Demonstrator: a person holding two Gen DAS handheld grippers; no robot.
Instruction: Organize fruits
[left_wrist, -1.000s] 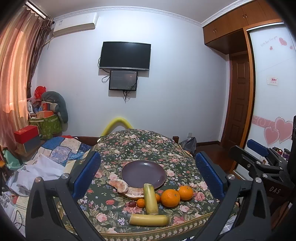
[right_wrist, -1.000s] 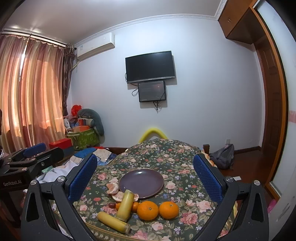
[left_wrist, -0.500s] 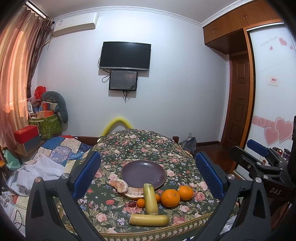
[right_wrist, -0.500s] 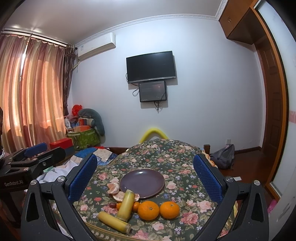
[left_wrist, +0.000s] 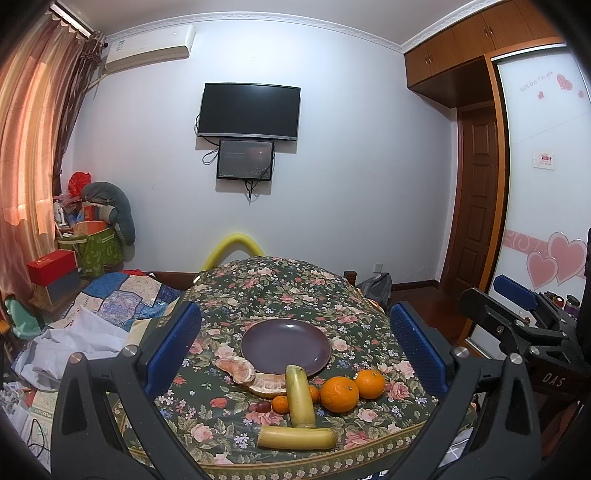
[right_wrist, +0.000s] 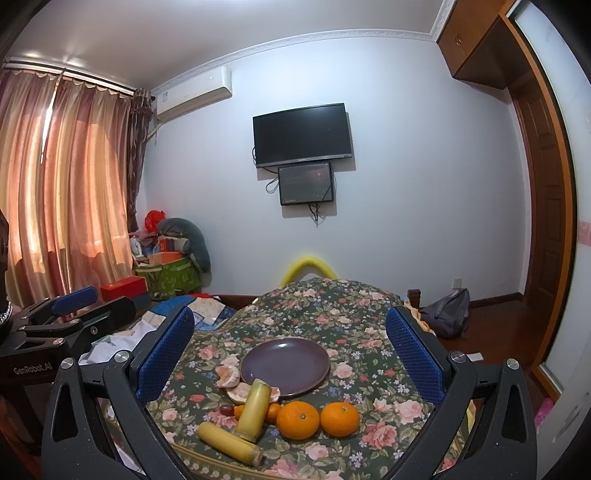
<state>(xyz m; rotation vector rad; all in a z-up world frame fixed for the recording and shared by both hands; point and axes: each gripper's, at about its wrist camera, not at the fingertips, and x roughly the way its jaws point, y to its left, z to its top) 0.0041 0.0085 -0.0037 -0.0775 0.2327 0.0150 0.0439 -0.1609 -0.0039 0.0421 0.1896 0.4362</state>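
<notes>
An empty purple plate (left_wrist: 286, 345) (right_wrist: 285, 362) sits on a floral tablecloth. In front of it lie two oranges (left_wrist: 339, 393) (right_wrist: 297, 420), two yellow-green cane pieces (left_wrist: 300, 395) (right_wrist: 254, 410), pomelo segments (left_wrist: 236, 369) (right_wrist: 226, 374), small tangerines (left_wrist: 280, 403) and a dark grape (left_wrist: 263, 407). My left gripper (left_wrist: 295, 350) is open and empty, held above the table's near edge. My right gripper (right_wrist: 291, 354) is open and empty, likewise back from the fruit. Each gripper shows at the edge of the other's view.
The round table (left_wrist: 280, 288) with the floral cloth has its near edge just below the fruit. A cluttered bed with quilts (left_wrist: 110, 302) lies to the left. A bag (right_wrist: 447, 312) sits on the floor at the right, near a wooden door (left_wrist: 476, 199).
Almost nothing has changed. The right wrist view has drifted very slightly; the fruit and plate have not moved and both grippers stay open.
</notes>
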